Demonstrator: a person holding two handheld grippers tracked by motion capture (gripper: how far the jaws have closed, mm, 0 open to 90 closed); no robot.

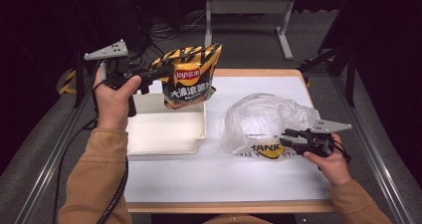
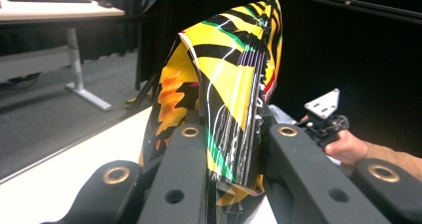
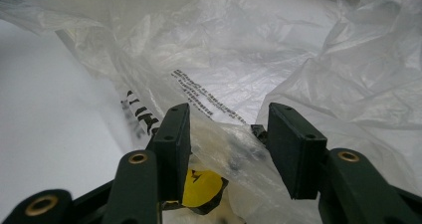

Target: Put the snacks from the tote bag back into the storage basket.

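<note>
A yellow and black chip bag (image 1: 189,77) hangs in the air over the far edge of the white tray (image 1: 164,134). My left gripper (image 1: 161,74) is shut on the bag's crimped side edge; in the left gripper view the chip bag (image 2: 229,84) stands pinched between the two jaws of the left gripper (image 2: 239,129). A clear plastic bag (image 1: 263,117) with a yellow print (image 1: 271,152) lies puffed up on the table at the right. My right gripper (image 1: 287,137) sits low at its near edge. In its own view the right gripper (image 3: 229,129) has its jaws apart, with loose film of the plastic bag (image 3: 249,50) between them.
The tray sits on a white sheet (image 1: 209,174) that covers the wooden table. A metal stand (image 1: 249,7) is on the floor beyond the far edge. A rail (image 1: 378,149) runs along the table's right side. The right hand's gripper (image 2: 326,117) shows far off behind the chip bag.
</note>
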